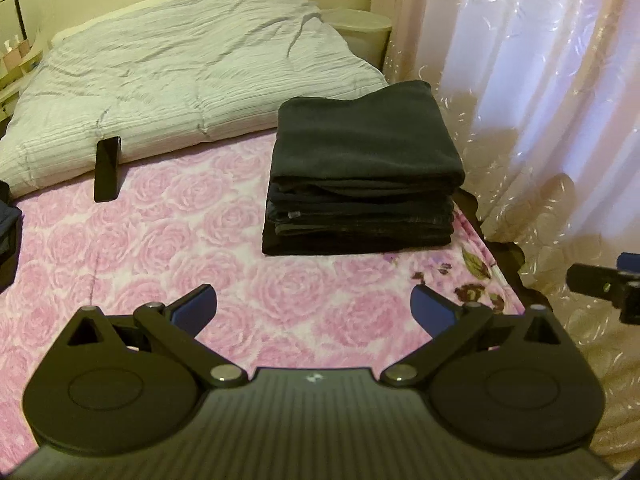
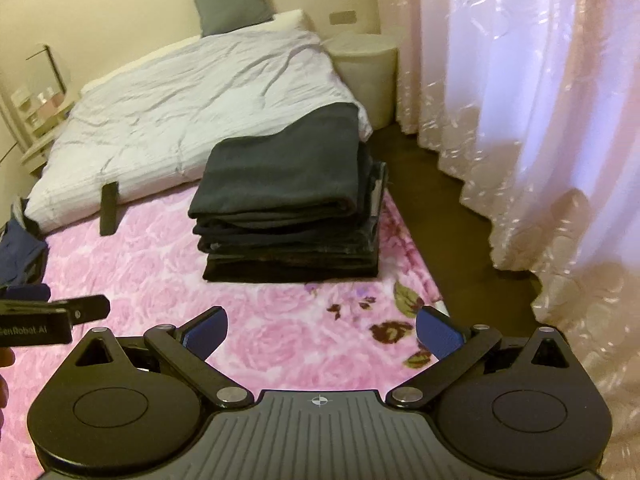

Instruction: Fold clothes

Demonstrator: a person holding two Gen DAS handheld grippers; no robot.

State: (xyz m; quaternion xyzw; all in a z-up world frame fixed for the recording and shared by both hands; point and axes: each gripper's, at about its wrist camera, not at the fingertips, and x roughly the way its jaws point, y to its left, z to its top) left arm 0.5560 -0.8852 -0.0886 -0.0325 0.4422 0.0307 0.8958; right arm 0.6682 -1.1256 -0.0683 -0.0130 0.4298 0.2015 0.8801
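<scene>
**Now both grippers are empty above the bed, and the folded stack stands near the edge**

Clearly the biggest thing is the bed (image 1: 132,240), covered with a soft pink blanket that has a rose pattern. A pale, wrinkled quilt (image 1: 180,80) lies over its far half. At the right side hang thin, shiny curtains (image 1: 540,80) with a flower design.

The stack of folded clothes (image 1: 360,176) sits close to the right edge of the bed. It is dark, thick and fleecy, roughly square, with several layers. More dark clothes (image 2: 20,252) lie unfolded at the left edge. A flat black phone (image 1: 107,170) leans on the quilt's edge.

The left gripper (image 1: 314,304) has its fingers spread wide with nothing between them. The right gripper (image 2: 320,330) is the same, wide and holding nothing.

I think the main risk is the stack. It is tall and near the bed's edge, so adding another piece carelessly could push it off to the floor. Also the soft blanket may be pinched together with a garment, and the phone may be knocked over.
</scene>
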